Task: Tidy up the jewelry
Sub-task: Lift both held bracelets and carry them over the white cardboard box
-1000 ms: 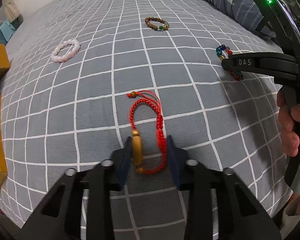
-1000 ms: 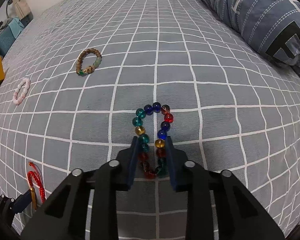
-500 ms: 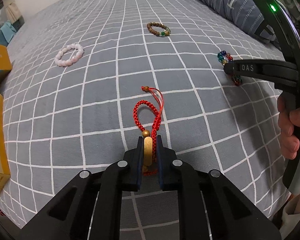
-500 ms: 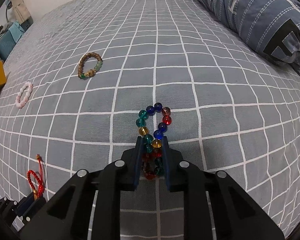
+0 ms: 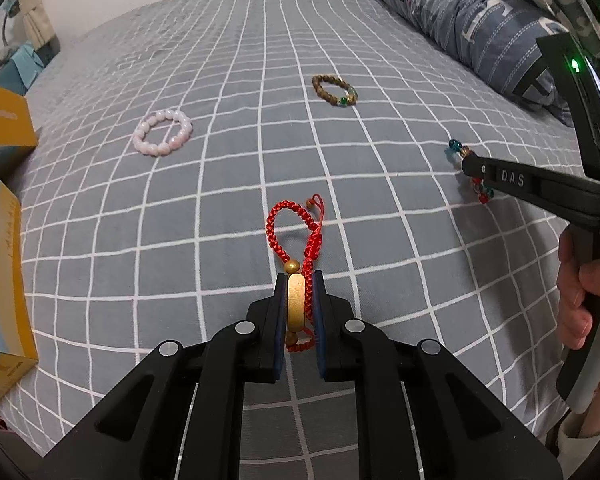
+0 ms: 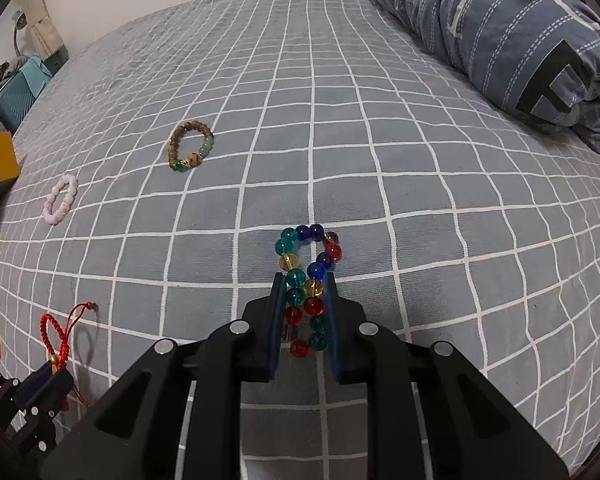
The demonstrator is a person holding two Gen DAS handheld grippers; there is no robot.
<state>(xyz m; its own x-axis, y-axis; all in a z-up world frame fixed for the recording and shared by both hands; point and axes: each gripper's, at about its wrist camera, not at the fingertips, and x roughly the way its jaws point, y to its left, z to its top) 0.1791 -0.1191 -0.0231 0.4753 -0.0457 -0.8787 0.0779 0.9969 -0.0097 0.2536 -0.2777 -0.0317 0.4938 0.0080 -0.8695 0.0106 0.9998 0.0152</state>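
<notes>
Your left gripper (image 5: 298, 312) is clamped on the red cord bracelet (image 5: 296, 232) at its stiff gold bar, lower centre; the cord hangs limp. Your right gripper (image 6: 304, 312) pinches the glass-bead bracelet (image 6: 306, 276), probably slippery, across both strands.

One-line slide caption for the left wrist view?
Left gripper shut on the red cord bracelet above the checked bedspread; pink and brown bead bracelets lie beyond.
</notes>
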